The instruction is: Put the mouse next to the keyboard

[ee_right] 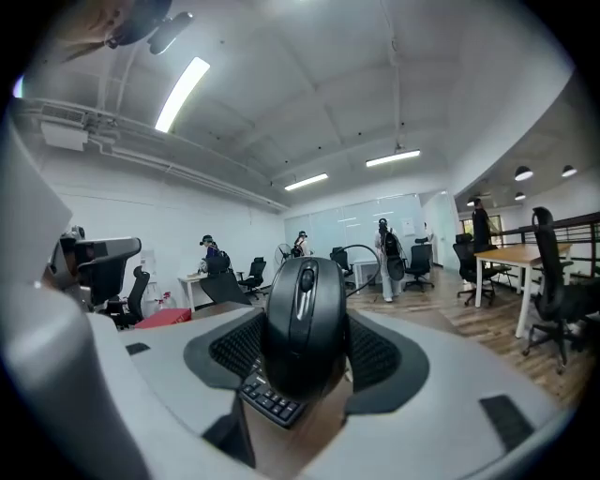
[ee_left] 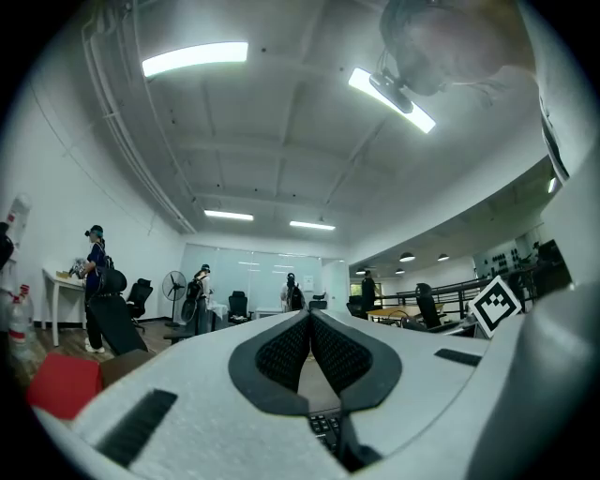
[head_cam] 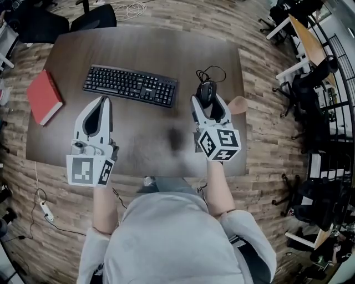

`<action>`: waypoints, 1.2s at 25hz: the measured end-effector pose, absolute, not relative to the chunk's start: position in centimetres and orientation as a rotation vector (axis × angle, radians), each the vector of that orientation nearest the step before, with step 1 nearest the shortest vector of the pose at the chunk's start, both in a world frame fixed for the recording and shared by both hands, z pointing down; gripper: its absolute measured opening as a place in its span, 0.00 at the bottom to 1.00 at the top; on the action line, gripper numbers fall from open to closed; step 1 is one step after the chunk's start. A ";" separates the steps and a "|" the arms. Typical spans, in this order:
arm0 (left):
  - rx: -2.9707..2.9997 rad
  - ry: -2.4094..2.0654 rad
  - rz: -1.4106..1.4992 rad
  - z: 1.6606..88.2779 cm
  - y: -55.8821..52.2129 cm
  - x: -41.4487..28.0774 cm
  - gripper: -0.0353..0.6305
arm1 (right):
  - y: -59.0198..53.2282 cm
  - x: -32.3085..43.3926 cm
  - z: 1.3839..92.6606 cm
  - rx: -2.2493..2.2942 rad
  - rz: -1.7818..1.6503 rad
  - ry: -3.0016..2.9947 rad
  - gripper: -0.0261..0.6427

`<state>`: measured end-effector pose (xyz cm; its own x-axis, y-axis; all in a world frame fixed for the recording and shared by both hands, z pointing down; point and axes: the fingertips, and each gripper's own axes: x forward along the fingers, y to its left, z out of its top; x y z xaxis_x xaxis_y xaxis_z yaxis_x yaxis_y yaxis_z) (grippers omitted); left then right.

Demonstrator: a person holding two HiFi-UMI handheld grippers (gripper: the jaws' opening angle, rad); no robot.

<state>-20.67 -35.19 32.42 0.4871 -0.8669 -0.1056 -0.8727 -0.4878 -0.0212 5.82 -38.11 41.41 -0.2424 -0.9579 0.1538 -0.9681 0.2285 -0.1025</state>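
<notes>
A black wired mouse (head_cam: 206,89) sits between the jaws of my right gripper (head_cam: 206,100), just right of the black keyboard (head_cam: 130,85) on the dark wooden table (head_cam: 144,44). In the right gripper view the mouse (ee_right: 302,319) fills the gap between the pads, and my right gripper (ee_right: 305,328) is shut on it. A corner of the keyboard (ee_right: 270,401) shows below the mouse. My left gripper (head_cam: 104,101) hovers in front of the keyboard's left half. The left gripper (ee_left: 309,321) is shut with its tips touching and nothing held; keyboard keys (ee_left: 325,429) show beneath.
A red book (head_cam: 44,95) lies at the table's left edge. The mouse cable (head_cam: 211,72) loops behind the mouse. Black office chairs (head_cam: 91,16) stand beyond the far edge. A power strip (head_cam: 45,211) lies on the floor at the left.
</notes>
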 end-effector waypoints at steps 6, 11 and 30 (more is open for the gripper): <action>-2.644 1.591 0.096 33.6 -37.8 -20.8 0.07 | -42.1 6.6 45.9 1.846 0.396 -2.336 0.42; -2.640 1.635 0.051 34.6 -39.3 -21.1 0.07 | -44.6 7.2 49.9 1.804 0.514 -2.256 0.42; -2.646 1.733 -0.024 37.5 -42.8 -21.7 0.07 | -46.9 6.7 60.7 1.627 0.804 -2.026 0.42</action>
<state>-21.68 -42.77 37.47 0.3993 -0.9165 0.0242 -0.9168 -0.3992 0.0097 6.68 -46.89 60.68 -0.2282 -0.7314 0.6426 -0.9730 0.1488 -0.1762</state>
